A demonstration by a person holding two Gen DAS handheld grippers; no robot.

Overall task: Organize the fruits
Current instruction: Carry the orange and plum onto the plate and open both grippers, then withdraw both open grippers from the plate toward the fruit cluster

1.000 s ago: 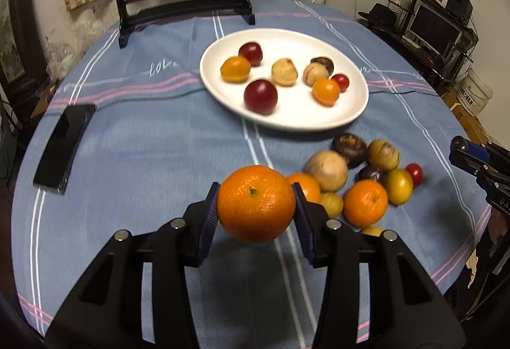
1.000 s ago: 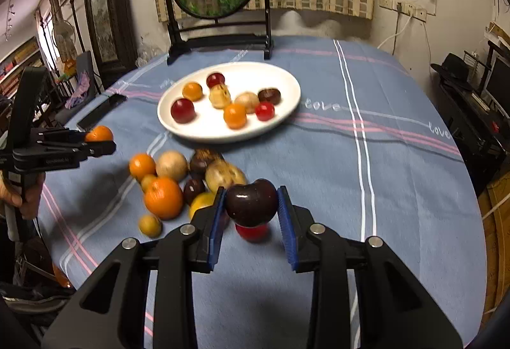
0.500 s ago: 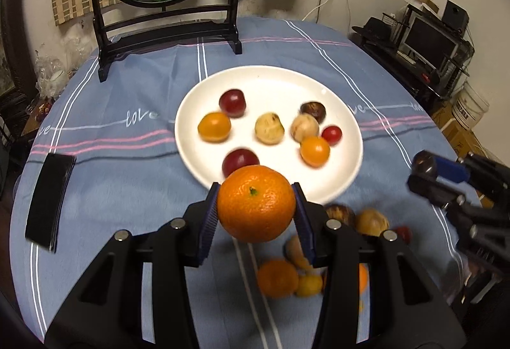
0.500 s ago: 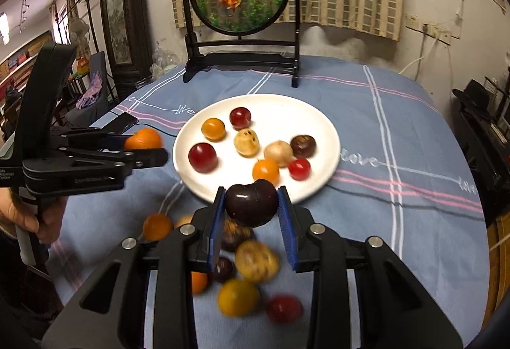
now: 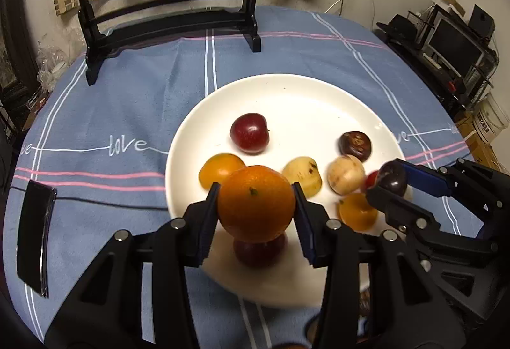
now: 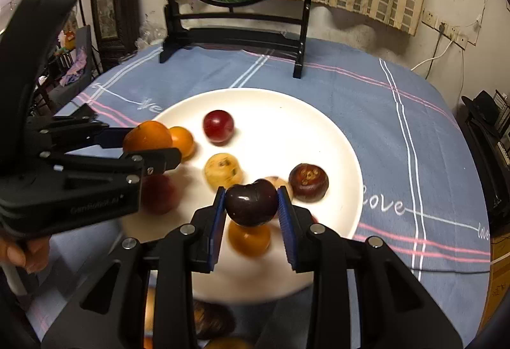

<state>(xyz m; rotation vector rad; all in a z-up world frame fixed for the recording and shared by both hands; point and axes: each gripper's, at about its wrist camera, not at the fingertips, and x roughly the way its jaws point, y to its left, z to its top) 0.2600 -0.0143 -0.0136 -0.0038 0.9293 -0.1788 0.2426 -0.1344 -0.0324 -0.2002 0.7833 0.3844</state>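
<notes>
Left claw (image 5: 256, 211) is clamping an orange (image 5: 256, 203), holding it over the white plate (image 5: 296, 93) at its 7 o'clock edge. Right claw (image 6: 251, 212) is gripping a dark plum (image 6: 251, 205) above the plate's 5 o'clock side. The blue cloth (image 5: 127, 113) covering the counter is showing "love" stitched in white (image 5: 127, 145), at 9 o'clock from the plate. The phone (image 5: 33, 237) is lying far left.

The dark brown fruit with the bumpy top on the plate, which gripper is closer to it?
Right. The right gripper, holding a dark plum, hovers just beside the dark brown fruit. The left gripper, holding an orange, is further across the plate.
</notes>
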